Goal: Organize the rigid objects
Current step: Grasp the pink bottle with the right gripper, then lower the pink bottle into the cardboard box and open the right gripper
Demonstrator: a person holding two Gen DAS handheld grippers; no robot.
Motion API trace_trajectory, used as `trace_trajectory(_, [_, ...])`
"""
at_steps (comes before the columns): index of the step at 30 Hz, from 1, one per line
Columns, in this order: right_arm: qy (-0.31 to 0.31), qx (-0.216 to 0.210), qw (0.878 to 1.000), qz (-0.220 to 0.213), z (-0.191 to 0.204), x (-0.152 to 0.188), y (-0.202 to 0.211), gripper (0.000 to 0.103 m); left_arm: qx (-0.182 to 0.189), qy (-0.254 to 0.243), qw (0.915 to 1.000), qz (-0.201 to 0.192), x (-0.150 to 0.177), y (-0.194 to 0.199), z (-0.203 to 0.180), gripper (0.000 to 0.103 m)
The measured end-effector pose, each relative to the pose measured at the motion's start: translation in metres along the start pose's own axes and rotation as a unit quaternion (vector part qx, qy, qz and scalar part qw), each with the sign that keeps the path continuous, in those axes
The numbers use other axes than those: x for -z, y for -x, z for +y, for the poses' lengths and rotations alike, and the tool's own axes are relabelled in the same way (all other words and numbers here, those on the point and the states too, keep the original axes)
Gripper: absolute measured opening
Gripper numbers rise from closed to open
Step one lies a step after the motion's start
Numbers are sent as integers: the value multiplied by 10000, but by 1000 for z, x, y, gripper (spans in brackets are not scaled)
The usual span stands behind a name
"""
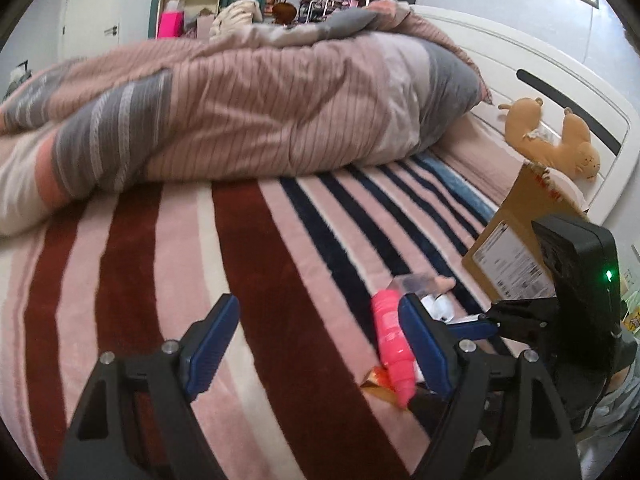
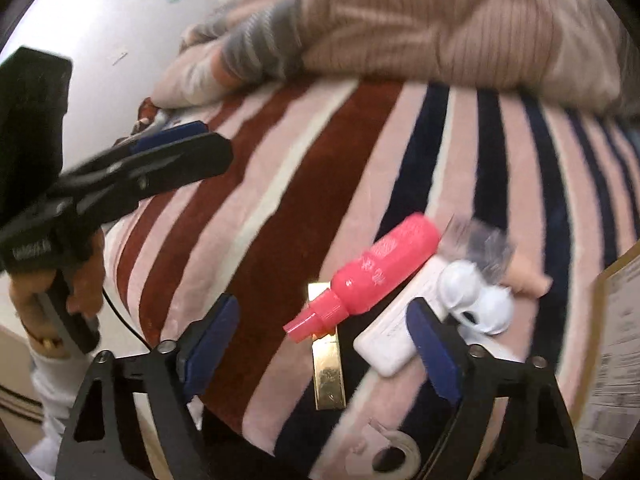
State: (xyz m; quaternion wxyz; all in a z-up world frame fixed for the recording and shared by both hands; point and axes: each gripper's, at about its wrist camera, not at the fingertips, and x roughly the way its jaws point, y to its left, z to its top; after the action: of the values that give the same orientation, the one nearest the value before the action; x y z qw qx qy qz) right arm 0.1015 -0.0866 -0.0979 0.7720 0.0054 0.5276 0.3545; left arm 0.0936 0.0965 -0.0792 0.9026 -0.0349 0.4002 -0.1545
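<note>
Left tool [image 1: 320, 344]: your jaws stand wide, holding nothing, above the striped bed blanket [image 1: 248, 248].
Right tool [image 2: 324, 344]: wide too, empty.
Pink bottle [image 2: 372, 276]: lies on the blanket between your right fingers, across a gold bar [image 2: 328, 372], beside a white case [image 2: 400, 328].

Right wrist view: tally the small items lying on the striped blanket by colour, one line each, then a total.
Pink: 1, the spray bottle
Gold: 1, the flat bar
White: 3, the rectangular case, the two-dome piece and the tape roll
Clear: 1, the blurred plastic piece
Total: 6
</note>
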Motion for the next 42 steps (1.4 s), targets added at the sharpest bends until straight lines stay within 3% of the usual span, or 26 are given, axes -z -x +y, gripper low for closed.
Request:
trace_trajectory(3, [-118,62,9998,172,-3,-3,-16,68,54,136,9999,8,8,-9,9,79])
trace_trajectory(10, [-280,315,9990,133,-6,-26,-31,68,123,253,9996,-99,10,-11,21,79])
trace_trajectory(11, [-286,322,9990,146,-6,-28,-34,63,143,282,9994,-111,9,-10,23,79])
trace_trajectory(12, [-272,360,9988,164,-7,-29,-38,50,149,305,9994,-113,9,-10,24,79])
trace_trajectory(15, [-84,471,9988,61,-3,-33,-45,37,106,289,9995,-106,11,-8,24,79])
trace_trajectory(21, [412,847,9955,-50,4,-37,-55,31,114,260,9996,-6,14,-12,23,79])
trace_trajectory(23, [323,1003,9943,136,-1,-43,-64,29,131,301,9995,44,15,-16,23,79])
trace_trajectory(26, [240,946,9952,73,-8,-50,-69,28,148,304,9994,100,16,-20,23,79])
trace_trajectory(33, [735,874,9924,-460,9,-39,-44,28,209,461,9987,106,13,-20,23,79])
trace_trajectory(39, [1145,519,9869,-1013,37,-26,7,28,994,513,9936,-166,-3,4,0,79])
trace_trajectory(41, [1201,344,9848,-1208,46,-23,28,28,1139,449,9921,-257,-11,14,-14,74])
trace_trajectory(42, [1215,288,9837,-1295,49,-21,36,28,1230,385,9912,-294,-17,20,-24,64])
